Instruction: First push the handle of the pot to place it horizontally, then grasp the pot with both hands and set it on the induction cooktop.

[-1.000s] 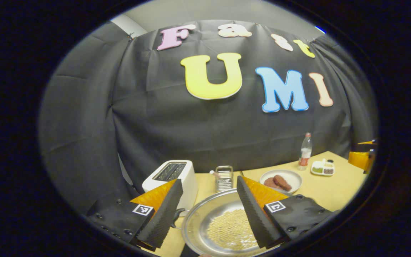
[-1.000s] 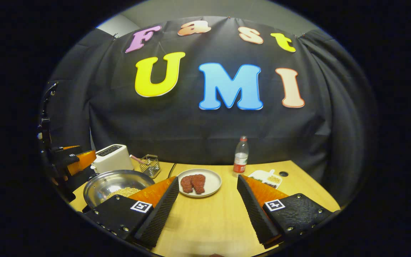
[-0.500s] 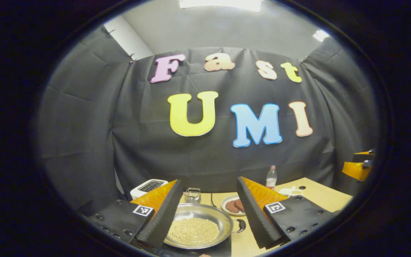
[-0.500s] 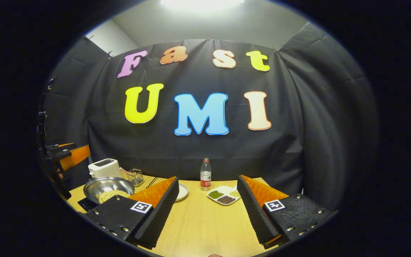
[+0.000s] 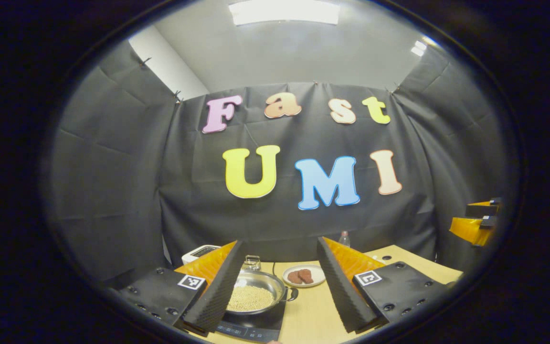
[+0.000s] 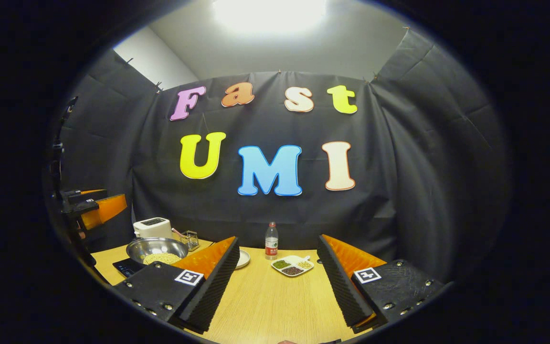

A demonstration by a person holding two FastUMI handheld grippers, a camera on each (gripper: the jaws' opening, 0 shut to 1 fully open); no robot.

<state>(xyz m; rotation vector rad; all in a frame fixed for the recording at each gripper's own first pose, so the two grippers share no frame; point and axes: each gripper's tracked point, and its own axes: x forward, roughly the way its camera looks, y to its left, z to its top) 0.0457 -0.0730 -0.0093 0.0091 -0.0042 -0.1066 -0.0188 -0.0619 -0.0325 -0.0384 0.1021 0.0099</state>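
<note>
The steel pot [image 5: 256,294] holds pale beans and rests on the black induction cooktop [image 5: 251,327] near the table's front left; a dark handle [image 5: 293,294] sticks out on its right side. In the right gripper view the pot [image 6: 156,248] sits at the left on the cooktop [image 6: 124,266]. My left gripper [image 5: 277,286] stands open above and behind the pot, holding nothing. My right gripper [image 6: 277,282] is open over bare table, well to the right of the pot. The other gripper [image 6: 96,210] shows at the far left of the right gripper view.
A white toaster [image 6: 152,227] and a small wire basket [image 6: 189,239] stand behind the pot. A plate of meat [image 5: 304,275], a water bottle [image 6: 271,241] and a divided dish of beans [image 6: 292,265] sit on the wooden table [image 6: 265,306].
Both grippers have drawn back and up from the pot, which looks smaller and farther. The pot stays on the cooktop, and both grippers stay open.
</note>
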